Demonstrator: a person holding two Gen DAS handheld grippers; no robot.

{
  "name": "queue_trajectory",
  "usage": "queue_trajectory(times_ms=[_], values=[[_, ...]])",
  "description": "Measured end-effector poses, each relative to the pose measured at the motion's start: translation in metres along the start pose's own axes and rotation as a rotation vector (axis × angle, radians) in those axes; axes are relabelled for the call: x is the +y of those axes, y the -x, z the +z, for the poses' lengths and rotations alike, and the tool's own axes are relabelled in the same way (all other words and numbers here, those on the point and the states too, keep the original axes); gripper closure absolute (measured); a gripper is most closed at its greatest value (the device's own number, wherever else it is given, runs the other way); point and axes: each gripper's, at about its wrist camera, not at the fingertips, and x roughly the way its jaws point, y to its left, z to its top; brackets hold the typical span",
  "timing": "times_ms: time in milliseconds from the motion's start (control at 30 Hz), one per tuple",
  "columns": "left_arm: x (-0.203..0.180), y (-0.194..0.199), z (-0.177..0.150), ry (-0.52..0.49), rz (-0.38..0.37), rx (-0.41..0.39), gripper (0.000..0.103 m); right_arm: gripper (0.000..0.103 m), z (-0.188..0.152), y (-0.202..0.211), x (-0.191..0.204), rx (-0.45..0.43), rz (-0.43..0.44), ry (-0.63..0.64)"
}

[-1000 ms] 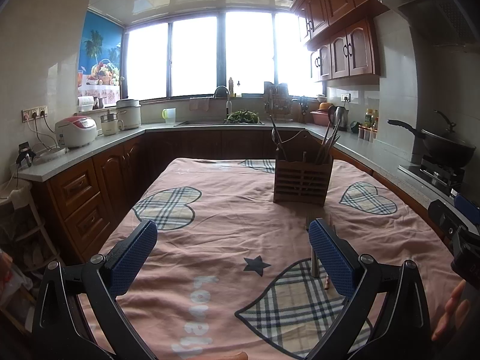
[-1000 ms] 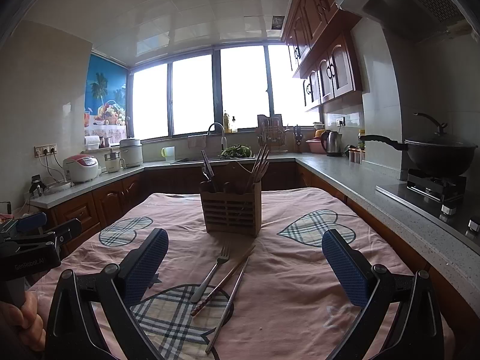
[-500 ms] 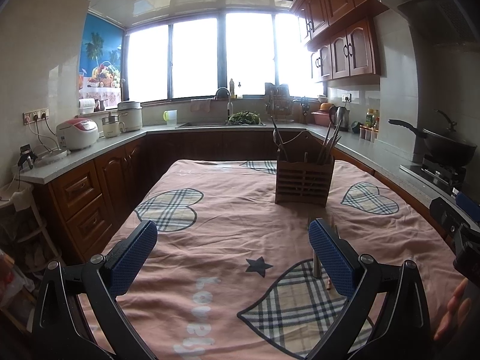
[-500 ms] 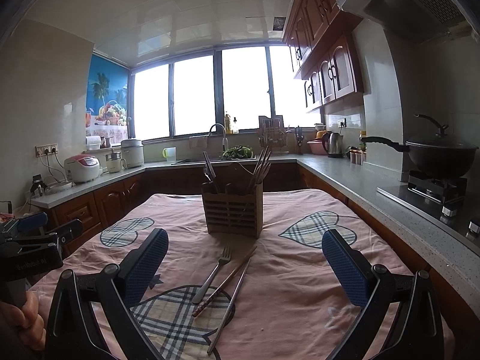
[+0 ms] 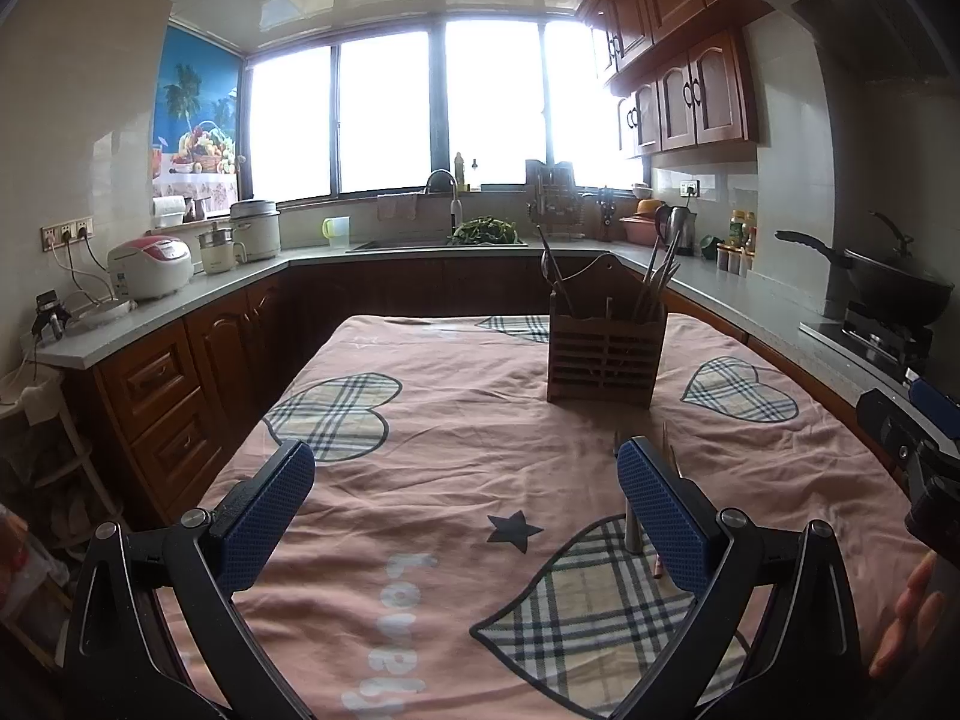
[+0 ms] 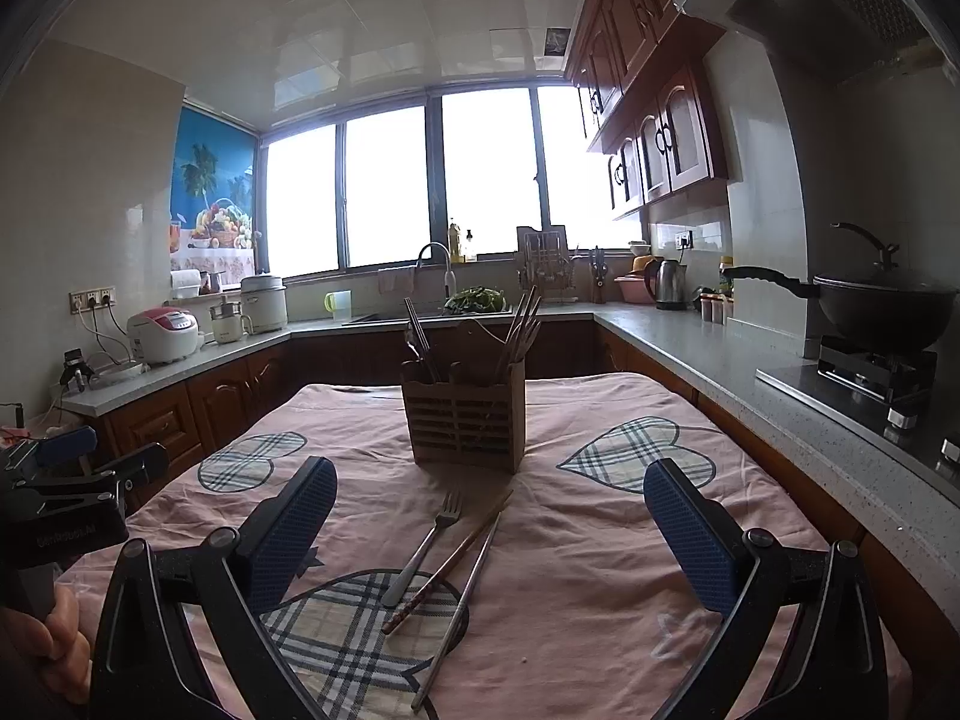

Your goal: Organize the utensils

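A wooden slatted utensil holder (image 6: 463,425) stands on the pink tablecloth with chopsticks and utensils in it; it also shows in the left wrist view (image 5: 605,354). In front of it lie a metal fork (image 6: 423,547), a wooden chopstick (image 6: 447,564) and a metal chopstick (image 6: 459,606). My right gripper (image 6: 489,531) is open and empty above them. My left gripper (image 5: 465,507) is open and empty to their left; its right finger (image 5: 660,516) hides most of the loose utensils.
The table is covered by a pink cloth (image 5: 432,420) with plaid hearts. Grey counters with wooden cabinets (image 5: 162,384) run around it. A wok on a stove (image 6: 882,312) is at the right. A sink (image 6: 432,312) sits under the window.
Both views have shifted slightly, with the holder and table a little lower in frame. Both grippers stay open and nothing on the table has moved.
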Motion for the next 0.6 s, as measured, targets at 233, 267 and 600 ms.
queue_trajectory(times_ms=[233, 267, 600], values=[[-0.0016, -0.0025, -0.0004, -0.001, -0.001, 0.004, 0.0, 0.0, -0.0022, -0.0055, -0.0029, 0.007, 0.001, -0.003], [-0.0017, -0.0025, -0.0004, -0.002, -0.001, 0.004, 0.0, 0.0, -0.0018, -0.0053, -0.0033, 0.007, 0.001, -0.004], [-0.0043, -0.0058, -0.0007, -0.006, -0.005, 0.005, 0.0, 0.0, -0.0041, -0.0091, -0.0061, 0.01, 0.0, -0.009]])
